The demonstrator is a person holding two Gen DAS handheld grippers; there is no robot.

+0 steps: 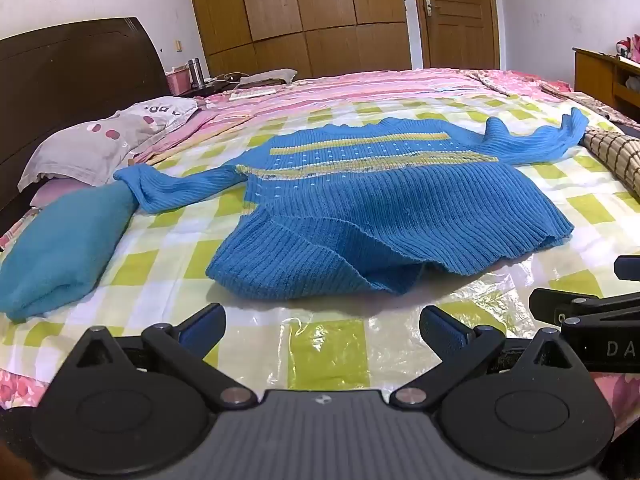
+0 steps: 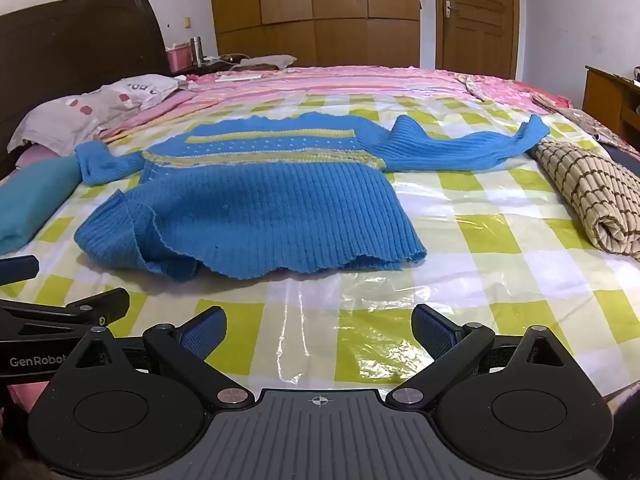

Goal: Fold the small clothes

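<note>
Looking down both wrist views, we see a blue knit sweater [image 1: 320, 208] spread flat on a bed, on a green-and-white checked sheet [image 1: 328, 352] under clear crinkled plastic. Yellow stripes run across its chest, both sleeves lie stretched out sideways, hem nearest us. The hem's left corner is flipped up and rumpled; the rest lies flat.

Our left gripper [image 1: 322, 330] hovers over the sheet just short of the hem, jaws spread wide, nothing between the blue pads, no contact with the sweater. Our right gripper [image 2: 319, 330] is the same: spread wide, empty, above bare plastic in front of the hem. Both tilt downward toward the bed. They sit side by side; each shows at the edge of the other's view.

A teal folded cloth [image 1: 60, 248] lies left of the sweater, and the left sleeve's cuff rests against it. A rolled beige checked cloth [image 2: 592, 196] lies to the right, with the right sleeve's end touching or just beside its far end; we can't tell which. A grey pillow with red spots [image 1: 104, 136] sits near the dark headboard [image 1: 76, 76]. Pink striped bedding [image 1: 360, 88] covers the far half of the bed. A wooden wardrobe [image 1: 300, 12] and a door [image 1: 456, 12] stand behind.
</note>
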